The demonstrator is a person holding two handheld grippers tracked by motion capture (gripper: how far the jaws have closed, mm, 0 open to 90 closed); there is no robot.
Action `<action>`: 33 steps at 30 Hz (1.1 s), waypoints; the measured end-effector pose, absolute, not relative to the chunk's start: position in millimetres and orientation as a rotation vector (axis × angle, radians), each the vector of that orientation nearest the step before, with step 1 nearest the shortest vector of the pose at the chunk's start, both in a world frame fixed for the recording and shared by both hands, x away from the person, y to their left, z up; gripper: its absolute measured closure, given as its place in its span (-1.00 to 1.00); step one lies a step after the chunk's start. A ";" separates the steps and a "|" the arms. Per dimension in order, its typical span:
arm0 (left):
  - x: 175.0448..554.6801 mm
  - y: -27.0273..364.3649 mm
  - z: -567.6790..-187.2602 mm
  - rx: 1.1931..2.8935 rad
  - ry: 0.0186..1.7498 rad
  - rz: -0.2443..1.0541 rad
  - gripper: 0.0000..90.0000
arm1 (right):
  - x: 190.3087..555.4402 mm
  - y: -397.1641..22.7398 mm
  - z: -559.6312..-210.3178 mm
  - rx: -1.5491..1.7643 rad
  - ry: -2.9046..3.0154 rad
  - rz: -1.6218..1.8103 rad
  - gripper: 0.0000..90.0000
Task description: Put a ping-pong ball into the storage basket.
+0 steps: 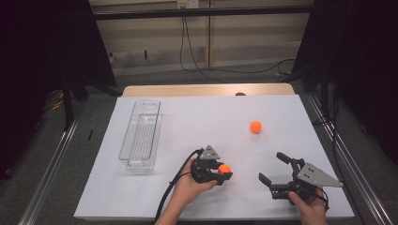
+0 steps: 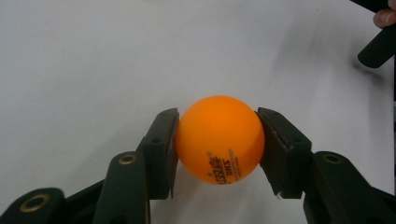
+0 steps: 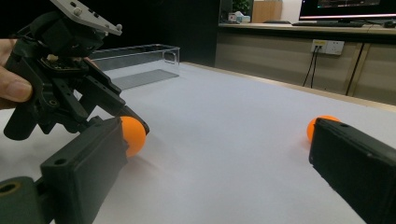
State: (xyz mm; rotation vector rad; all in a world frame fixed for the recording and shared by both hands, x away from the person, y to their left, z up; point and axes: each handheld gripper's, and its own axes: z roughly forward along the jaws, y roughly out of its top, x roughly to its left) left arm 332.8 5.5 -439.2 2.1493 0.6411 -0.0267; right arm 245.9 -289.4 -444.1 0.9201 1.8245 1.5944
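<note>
Now left claw point(image 1: 220, 174) pinching orange ball point(image 1: 225, 168) near counter's point(image 1: 197, 117) front edge, grasp step finishing. Right claw point(image 1: 274, 168) resting spread by front right corner. Next probably carrying ball to clear bin point(image 1: 140, 136) along left edge; second ball point(image 1: 255, 126) waiting.

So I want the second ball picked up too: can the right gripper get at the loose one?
Probably yes: the right gripper is open, and only bare white table separates it from the loose ball.

Black hand-held gripper point(image 1: 224, 175) — grey triangular plate
</note>
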 end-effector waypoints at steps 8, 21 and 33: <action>333.7 8.0 -434.6 2.140 0.648 -0.020 0.13 | 245.2 -289.8 -443.9 0.920 1.823 1.604 -0.92; 338.0 17.2 -427.4 2.111 0.669 -0.013 0.13 | 245.3 -289.6 -443.9 0.921 1.824 1.601 -0.92; 343.0 23.2 -426.6 2.103 0.692 -0.012 0.13 | 245.6 -290.9 -443.9 0.924 1.824 1.599 -0.92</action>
